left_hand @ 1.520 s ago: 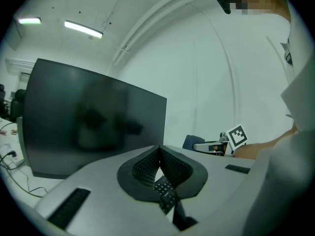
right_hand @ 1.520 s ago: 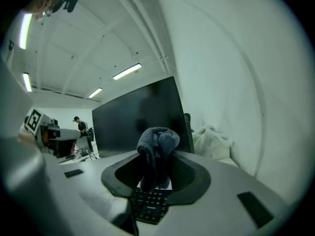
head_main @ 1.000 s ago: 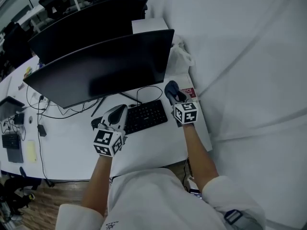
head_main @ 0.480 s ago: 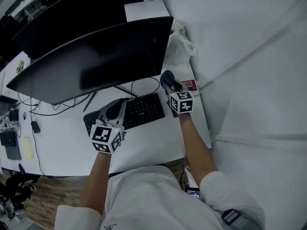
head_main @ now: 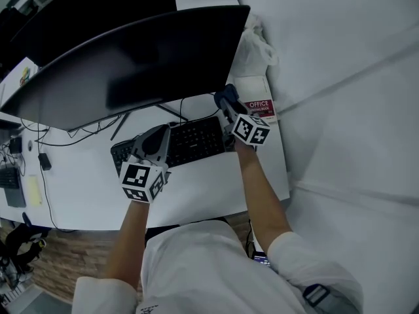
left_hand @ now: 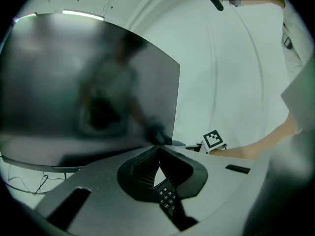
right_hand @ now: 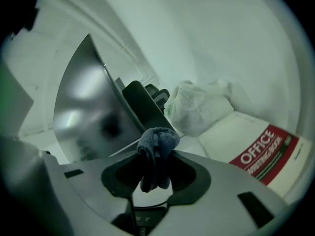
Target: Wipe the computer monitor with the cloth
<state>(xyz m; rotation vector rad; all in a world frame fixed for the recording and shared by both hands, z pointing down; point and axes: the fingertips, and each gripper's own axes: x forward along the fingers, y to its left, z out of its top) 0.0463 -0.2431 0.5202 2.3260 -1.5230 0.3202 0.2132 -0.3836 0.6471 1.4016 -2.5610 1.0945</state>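
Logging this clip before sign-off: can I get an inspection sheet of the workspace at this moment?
Surface: white desk, bare in front of the keyboard.
Job's things: monitor, screen dark; blue-grey cloth bunched in the right gripper, near the monitor's right edge, contact unclear.
Clutter: black keyboard; paper ream marked OFFICE; white plastic bag.
Grippers: left gripper shut, empty, above the keyboard; right gripper shut on the cloth.
Cables: black cables under the monitor.
Surroundings: white sheeting on the right; wood floor; second monitor behind.
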